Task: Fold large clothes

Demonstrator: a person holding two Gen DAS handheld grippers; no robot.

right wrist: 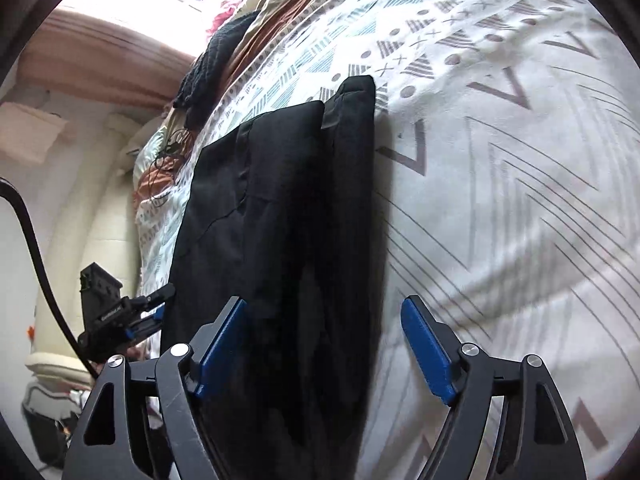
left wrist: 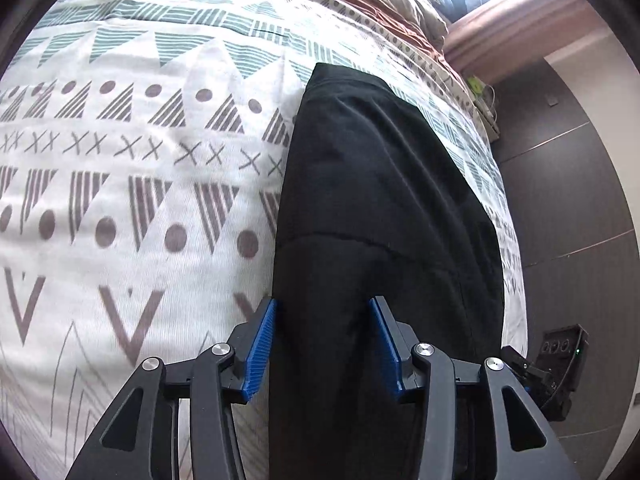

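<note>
**Black garment folded long on the patterned bed**

Patterned bedspread (left wrist: 120, 200) in white, grey and teal covers the bed, with a black garment (left wrist: 380, 200) lying on it as a long folded strip. Left gripper (left wrist: 324, 344) hangs over the strip's near end, blue fingers (left wrist: 260, 356) apart, gripping nothing. Right gripper (right wrist: 324, 344) has its fingers spread wider, above the garment's edge.
</note>
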